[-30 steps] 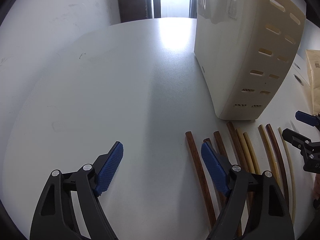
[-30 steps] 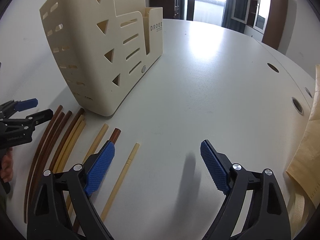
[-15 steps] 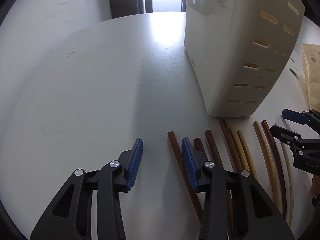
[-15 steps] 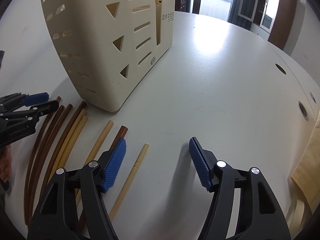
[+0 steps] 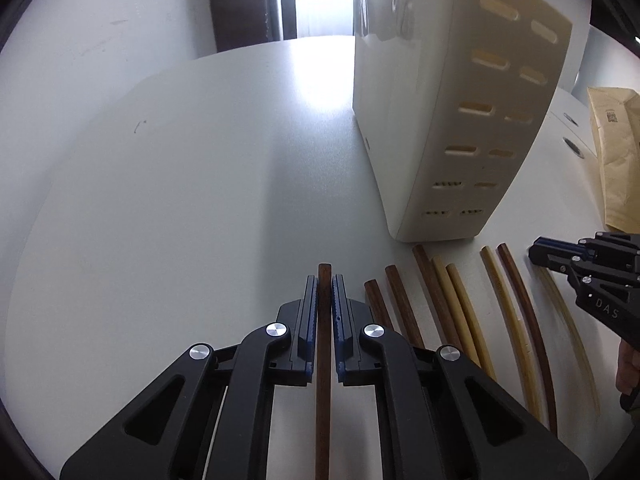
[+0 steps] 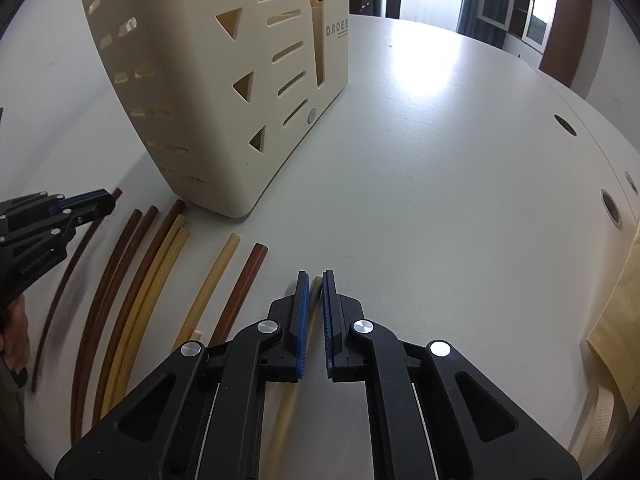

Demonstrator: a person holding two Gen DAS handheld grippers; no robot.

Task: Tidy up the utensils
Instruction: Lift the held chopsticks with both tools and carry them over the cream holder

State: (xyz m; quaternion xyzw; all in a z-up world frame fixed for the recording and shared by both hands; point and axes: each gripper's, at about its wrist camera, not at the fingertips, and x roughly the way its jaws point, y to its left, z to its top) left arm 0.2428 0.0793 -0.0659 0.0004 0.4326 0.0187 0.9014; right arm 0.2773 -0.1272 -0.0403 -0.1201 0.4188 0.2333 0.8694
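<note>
Your left claw (image 5: 324, 286) is pinching a dark brown chopstick (image 5: 322, 380), blue pads pressed against both its sides. That stick lies flat on the white table (image 5: 180, 200), at the left end of the row, its tip just short of the cream utensil holder (image 5: 452, 120).

Your right claw (image 6: 315, 286) is closed down on a pale chopstick (image 6: 316, 285) at the right end of the same row. The pads sit tight beside it, and only its tip shows between them.

The remaining chopsticks (image 6: 160, 264), brown and tan mixed, lie side by side on the table just in front of the holder's near corner, none inside it. The holder stands upright, slotted and with triangle cutouts, lettered DROEE on its far end.

A tan paper bag (image 6: 624, 300) lies well to the right of the holder.
</note>
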